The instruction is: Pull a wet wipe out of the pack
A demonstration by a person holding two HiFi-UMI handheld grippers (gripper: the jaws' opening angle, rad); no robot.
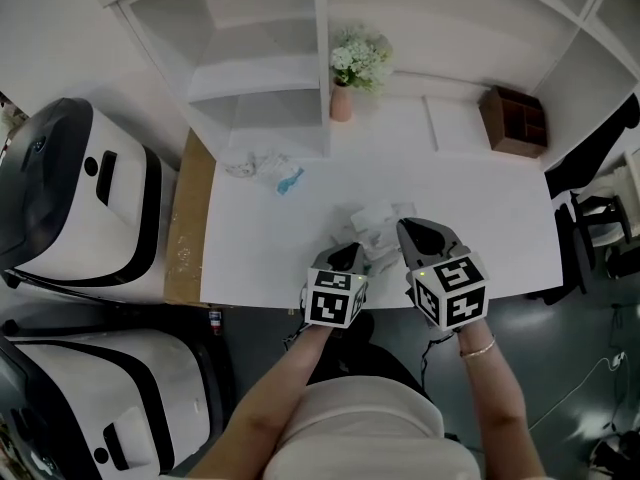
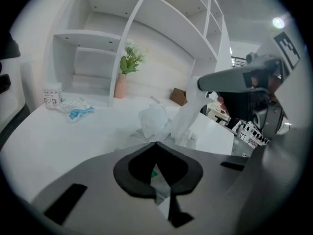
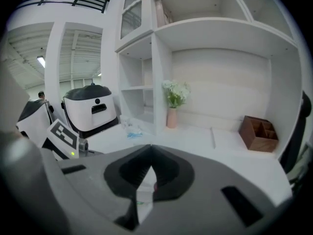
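The wet wipe pack (image 1: 377, 234) lies near the front edge of the white table (image 1: 260, 258), partly hidden between my two grippers. My left gripper (image 1: 357, 252) is shut on the pack's near edge, and a strip of white and green wrapper (image 2: 155, 174) shows between its jaws. My right gripper (image 1: 404, 227) is shut on a white wipe (image 2: 188, 109), lifted above the pack so that the wipe stretches up from it. In the right gripper view that wipe (image 3: 143, 182) hangs pinched between the closed jaws of the right gripper (image 3: 150, 147). A crumpled wipe (image 2: 153, 118) sits just behind the pack.
A pink vase with white flowers (image 1: 343, 96) stands against the white shelf unit (image 1: 270, 58). A brown wooden organiser (image 1: 515, 120) sits at the back right. Crumpled white and blue wrapping (image 1: 268, 167) lies at the back left. White machines (image 1: 80, 198) stand left of the table.
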